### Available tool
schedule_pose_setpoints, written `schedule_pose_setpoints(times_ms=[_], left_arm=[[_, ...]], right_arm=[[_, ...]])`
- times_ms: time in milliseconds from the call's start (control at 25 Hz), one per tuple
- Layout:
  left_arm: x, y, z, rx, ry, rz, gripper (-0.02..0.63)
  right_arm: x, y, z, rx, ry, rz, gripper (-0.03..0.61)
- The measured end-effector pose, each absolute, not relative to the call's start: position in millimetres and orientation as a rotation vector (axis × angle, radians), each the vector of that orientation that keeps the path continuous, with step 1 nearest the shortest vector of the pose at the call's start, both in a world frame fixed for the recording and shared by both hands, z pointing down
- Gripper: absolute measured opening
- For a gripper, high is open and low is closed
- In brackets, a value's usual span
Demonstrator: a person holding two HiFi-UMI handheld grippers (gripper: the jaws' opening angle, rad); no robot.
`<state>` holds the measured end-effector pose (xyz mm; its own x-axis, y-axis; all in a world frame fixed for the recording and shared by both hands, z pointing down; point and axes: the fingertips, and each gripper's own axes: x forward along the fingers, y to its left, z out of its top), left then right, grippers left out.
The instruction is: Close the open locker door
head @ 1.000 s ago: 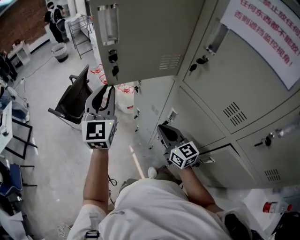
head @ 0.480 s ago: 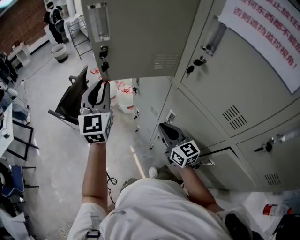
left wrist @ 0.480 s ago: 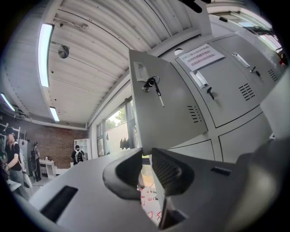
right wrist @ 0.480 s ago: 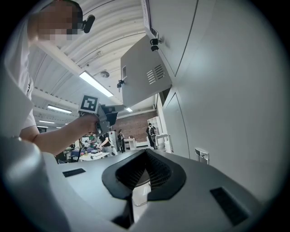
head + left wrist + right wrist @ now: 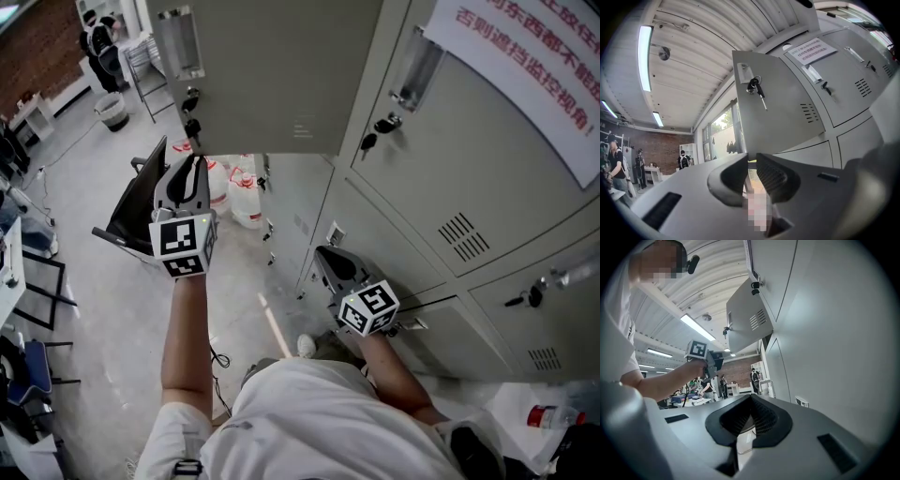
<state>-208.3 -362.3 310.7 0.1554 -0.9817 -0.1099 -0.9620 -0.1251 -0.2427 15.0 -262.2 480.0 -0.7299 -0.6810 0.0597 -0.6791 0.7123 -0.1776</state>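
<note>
The open grey locker door swings out from the top of the locker bank, and a bunch of keys hangs from its lock. My left gripper is raised just below the door's lower corner, under the keys, without touching it. Its jaws are closing to a narrow gap with nothing between them. The left gripper view looks up at the door and the keys. My right gripper is held low beside the lower lockers, shut and empty.
Closed lockers with a paper notice fill the right side. A black chair, water jugs and a bin stand on the floor to the left. A red-capped bottle lies at the lower right. People stand far off.
My left gripper has moved left and farther out under the door's corner, and its jaws have narrowed. The right gripper has stayed put.
</note>
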Motion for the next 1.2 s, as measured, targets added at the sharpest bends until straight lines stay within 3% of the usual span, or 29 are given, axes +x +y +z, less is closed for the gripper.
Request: schedule_pose_setpoints(times_ms=[280, 400, 1200], left_arm=[[-210.6, -376.6, 311.5, -2.157, 1.925, -0.125, 0.046], [-212.5, -380.7, 307.5, -2.127, 1.931, -0.101, 0.005], [-170.3, -400.7, 299.7, -2.365, 1.817, 0.085, 0.005]], right_arm=[[19.3, -262.6, 480.2, -1.158, 2.893, -0.299, 0.009], [21.7, -262.2, 480.6, -1.164, 2.892, -0.298, 0.009], [35.4, -259.0, 477.7, -1.2, 2.868, -0.298, 0.009]])
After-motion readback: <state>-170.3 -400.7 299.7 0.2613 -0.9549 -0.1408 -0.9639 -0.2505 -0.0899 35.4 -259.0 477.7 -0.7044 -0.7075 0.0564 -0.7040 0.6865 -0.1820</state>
